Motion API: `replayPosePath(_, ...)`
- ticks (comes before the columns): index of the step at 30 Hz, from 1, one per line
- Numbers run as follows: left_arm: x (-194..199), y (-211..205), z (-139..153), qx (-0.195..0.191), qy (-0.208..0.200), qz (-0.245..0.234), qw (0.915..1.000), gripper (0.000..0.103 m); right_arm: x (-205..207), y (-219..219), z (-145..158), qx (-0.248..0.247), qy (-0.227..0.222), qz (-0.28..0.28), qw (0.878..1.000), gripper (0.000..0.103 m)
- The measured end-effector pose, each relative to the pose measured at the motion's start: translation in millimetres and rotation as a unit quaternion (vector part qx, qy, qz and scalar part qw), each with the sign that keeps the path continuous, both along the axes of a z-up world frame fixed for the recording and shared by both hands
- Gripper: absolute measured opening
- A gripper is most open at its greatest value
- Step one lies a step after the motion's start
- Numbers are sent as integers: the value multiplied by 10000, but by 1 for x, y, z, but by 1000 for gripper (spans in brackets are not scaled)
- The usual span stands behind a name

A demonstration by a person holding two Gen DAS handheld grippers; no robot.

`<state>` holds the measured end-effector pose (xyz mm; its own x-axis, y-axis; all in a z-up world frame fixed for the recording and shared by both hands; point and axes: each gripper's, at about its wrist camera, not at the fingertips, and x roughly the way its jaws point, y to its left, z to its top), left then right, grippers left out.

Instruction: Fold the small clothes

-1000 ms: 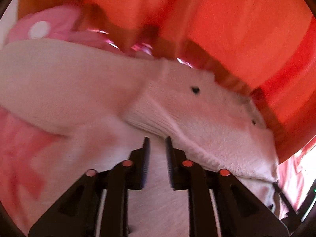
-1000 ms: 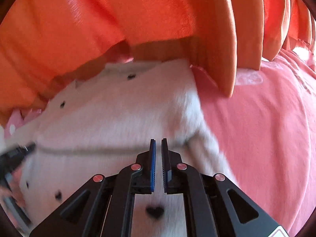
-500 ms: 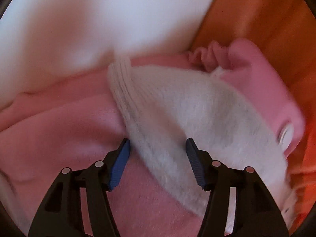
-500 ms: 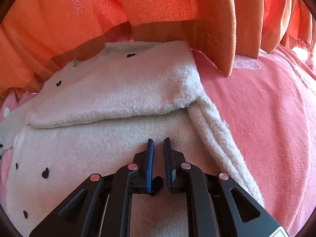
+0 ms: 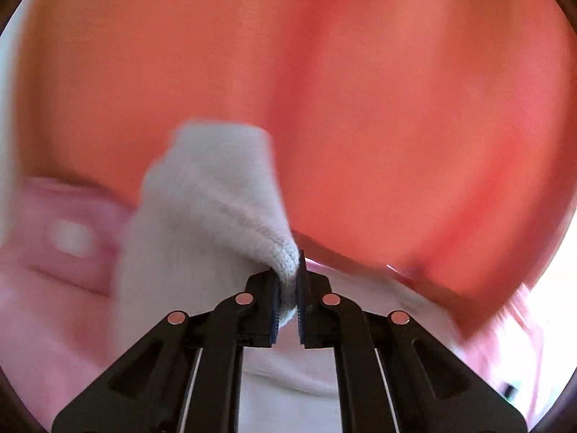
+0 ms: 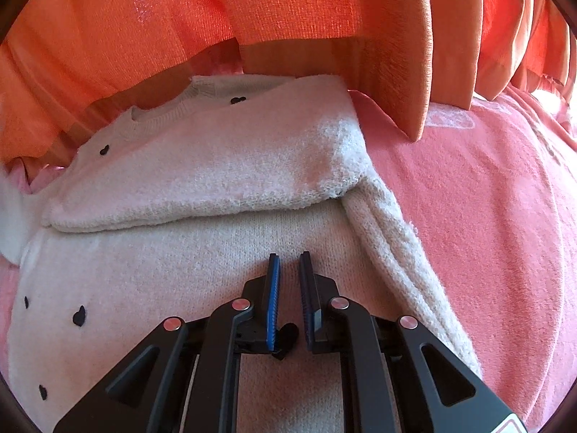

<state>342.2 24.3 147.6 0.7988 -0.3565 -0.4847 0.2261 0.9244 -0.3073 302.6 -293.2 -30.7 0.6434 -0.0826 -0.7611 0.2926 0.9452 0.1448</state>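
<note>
The left gripper (image 5: 288,281) is clamped on a ribbed sleeve cuff (image 5: 223,195), lifted before the orange curtain (image 5: 360,90). The right gripper (image 6: 288,281) hovers, jaws slightly apart, over the white heart-dotted sweater (image 6: 202,166) lying on the pink blanket (image 6: 487,216).

Left gripper (image 5: 288,290) jaws pinched nearly closed on knit fabric; right gripper (image 6: 288,299) jaws slightly parted, empty

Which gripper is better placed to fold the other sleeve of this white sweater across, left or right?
Left, most likely. The left gripper already has its jaws shut on the knitted sleeve cuff. The right gripper hangs over the white sweater body, its jaws slightly apart and gripping nothing.
</note>
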Motion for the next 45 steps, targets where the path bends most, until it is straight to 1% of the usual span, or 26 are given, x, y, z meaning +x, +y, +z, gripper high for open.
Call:
replayPosePath(2,-7,-64,-33,-44,316,-503,9982,9,-1,-4,-1,123,-32,-5,9999,11)
replayPosePath(6,-7,-118,-111,-238,1284,-824,9880,20,-4,-15,-4,559,-156,-11,9983,11)
replayPosePath(8,-14,-110,-132,-415,1465,-638,9863,19,-6,-20,-5,799,-223,1,9966,11)
replayPosePath(10,-26,-84,-128,-681,1468,-490,9856,22,-6,-24,-4,980,-271,61,9948,15)
replayPosePath(11,-29,-72,-121,-744,1396,-350,9868,29,-6,-23,-2,983,-274,79,9948,17)
replayPosePath(12,-32,-51,-110,-754,1211,-127,9897,35,-5,-20,5,898,-299,135,9954,25)
replayPosePath(14,-29,-20,-95,-588,921,324,9935,62,1,-14,23,816,-548,229,9949,44)
replayPosePath(15,-26,0,-94,-428,908,618,9930,64,7,-11,33,894,-692,296,9932,58)
replayPosePath(16,-18,12,-96,-370,1023,804,9908,64,18,-7,45,1043,-810,412,9904,67)
replayPosePath(18,-4,35,-111,-555,1462,1208,9803,63,37,1,57,1236,-790,488,9880,67)
replayPosePath(21,-2,54,-130,-1023,1786,1647,9646,62,50,20,59,1450,-288,300,9886,67)
replayPosePath(25,-9,47,-141,-1318,1744,1735,9603,63,50,42,54,1760,-183,319,9837,72)
replayPosePath(29,-13,49,-154,-1666,1889,1910,9487,65,86,61,33,1905,289,278,9809,72)
replayPosePath(30,-17,53,-157,-1702,1883,1948,9474,65,95,62,25,1939,446,219,9798,67)
replayPosePath(31,-10,54,-160,-1700,1950,2006,9449,63,104,63,23,1930,534,81,9797,28)
replayPosePath(32,-6,57,-161,-1743,1998,2071,9417,51,107,61,30,1984,470,102,9789,10)
replayPosePath(34,-3,67,-156,-1933,1937,2179,9368,29,101,57,63,2248,-241,406,9733,10)
replayPosePath(35,-4,71,-150,-1962,1806,2146,9396,23,90,57,99,2131,-963,804,9690,10)
replayPosePath(37,-5,71,-137,-1741,1524,2040,9512,20,65,49,139,1769,-1993,1250,9557,9)
replayPosePath(38,-4,69,-135,-1611,1482,1956,9559,22,62,43,139,1675,-2121,1253,9546,9)
replayPosePath(39,-1,64,-139,-1493,1542,1867,9587,22,70,30,123,1645,-1961,1158,9597,9)
replayPosePath(41,4,57,-153,-1338,1771,1862,9571,21,103,4,51,1727,-544,564,9818,9)
replayPosePath(42,6,53,-164,-1260,1919,1881,9549,21,109,-4,25,1690,-18,332,9851,9)
replayPosePath(43,5,52,-170,-1241,1979,1901,9536,21,104,-14,0,1867,102,257,9820,8)
replayPosePath(44,3,51,-172,-1254,1920,1911,9544,21,94,-18,3,1992,-194,273,9794,9)
replayPosePath(45,2,49,-171,-1150,1831,1910,9575,21,89,-19,7,2019,-247,257,9788,11)
